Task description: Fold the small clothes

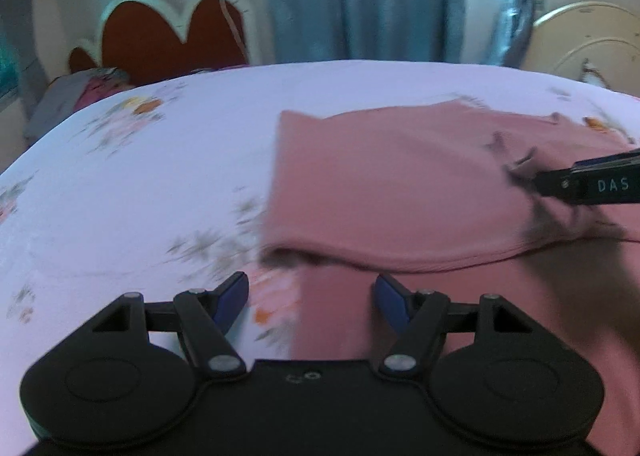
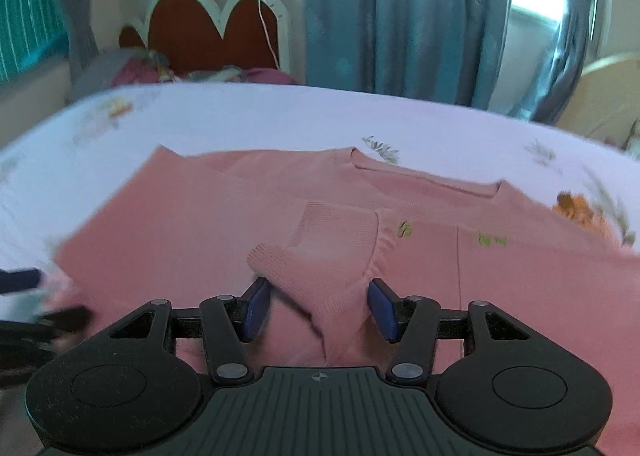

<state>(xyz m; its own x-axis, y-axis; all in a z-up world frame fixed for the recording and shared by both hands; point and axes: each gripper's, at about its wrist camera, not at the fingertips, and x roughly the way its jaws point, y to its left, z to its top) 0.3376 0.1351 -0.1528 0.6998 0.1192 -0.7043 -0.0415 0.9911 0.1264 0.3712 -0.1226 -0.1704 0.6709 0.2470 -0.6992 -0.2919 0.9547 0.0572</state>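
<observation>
A pink knitted sweater (image 2: 280,216) is lying spread across a bed covered by a pale lilac sheet with a floral print (image 1: 140,176), its neckline toward the far side and one side panel folded over the body. The left gripper (image 1: 310,298), black with blue pads, is hovering over the near edge of the garment where cloth meets sheet; its jaws are standing wide apart with nothing pressed between the pads. The right gripper (image 2: 318,308) is reaching over the sweater's ribbed cuffed sleeve (image 2: 332,256), which is running up between its parted blue pads; the pads are not visibly squeezing the knit. Beyond the bed, a red heart-shaped headboard with a white border (image 2: 216,28) is standing beside blue-grey curtains (image 2: 400,16), and the view is blurring slightly.
</observation>
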